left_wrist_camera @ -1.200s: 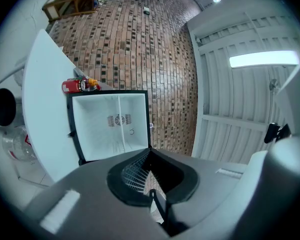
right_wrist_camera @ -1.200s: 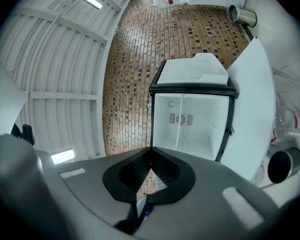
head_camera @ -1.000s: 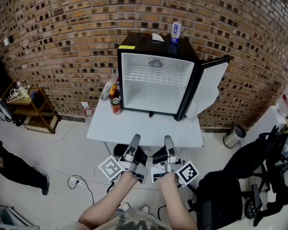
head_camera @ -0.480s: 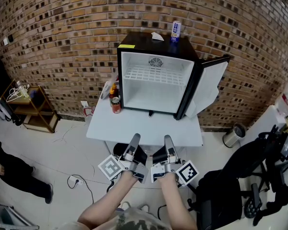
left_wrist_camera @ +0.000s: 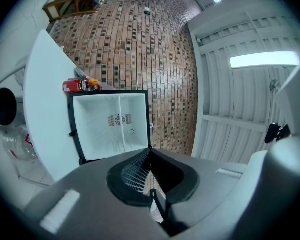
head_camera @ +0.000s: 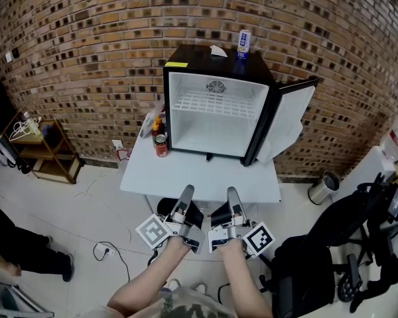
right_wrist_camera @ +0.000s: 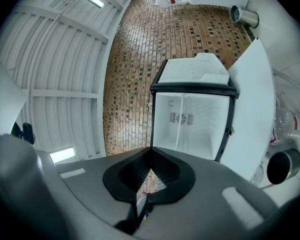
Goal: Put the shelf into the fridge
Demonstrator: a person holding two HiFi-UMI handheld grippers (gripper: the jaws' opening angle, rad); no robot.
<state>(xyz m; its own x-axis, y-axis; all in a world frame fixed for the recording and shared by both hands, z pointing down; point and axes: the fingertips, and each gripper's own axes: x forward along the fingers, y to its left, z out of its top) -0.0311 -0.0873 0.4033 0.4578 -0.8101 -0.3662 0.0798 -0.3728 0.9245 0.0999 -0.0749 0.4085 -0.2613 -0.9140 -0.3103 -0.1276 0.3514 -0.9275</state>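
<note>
Left tool [head_camera: 187, 192] and right tool [head_camera: 232, 193] are held side by side, low and close to the person's body, just off the near edge of the white desk [head_camera: 186, 174]. Both point toward the fridge [head_camera: 199, 58]. In the left gripper view the left tool's jaws meet at their tips with nothing between them. The right gripper view shows the same for the right tool: jaws together, holding nothing. Both tools are well apart from the fridge.

The fridge is a small black one that stands at the back of the desk, against a brick wall [head_camera: 86, 45]. Its door [head_camera: 288, 121] is swung open to the right, showing a white inside. The white wire shelf [head_camera: 215, 103] lies level across the upper part of the inside, below the round vent on the back wall.

On top of the fridge stand a slim can [head_camera: 243, 43] and, beside it, a small white scrap [head_camera: 217, 51]. A red can [head_camera: 160, 146] stands on the desk just left of the fridge, with a few bottles behind it. A metal bin [head_camera: 320, 188] sits on the floor to the right of the desk, and a black chair [head_camera: 318, 257] is nearer the person on that side. At the far left are a wooden side table [head_camera: 43, 148] and a person's legs in dark trousers [head_camera: 20, 250].
</note>
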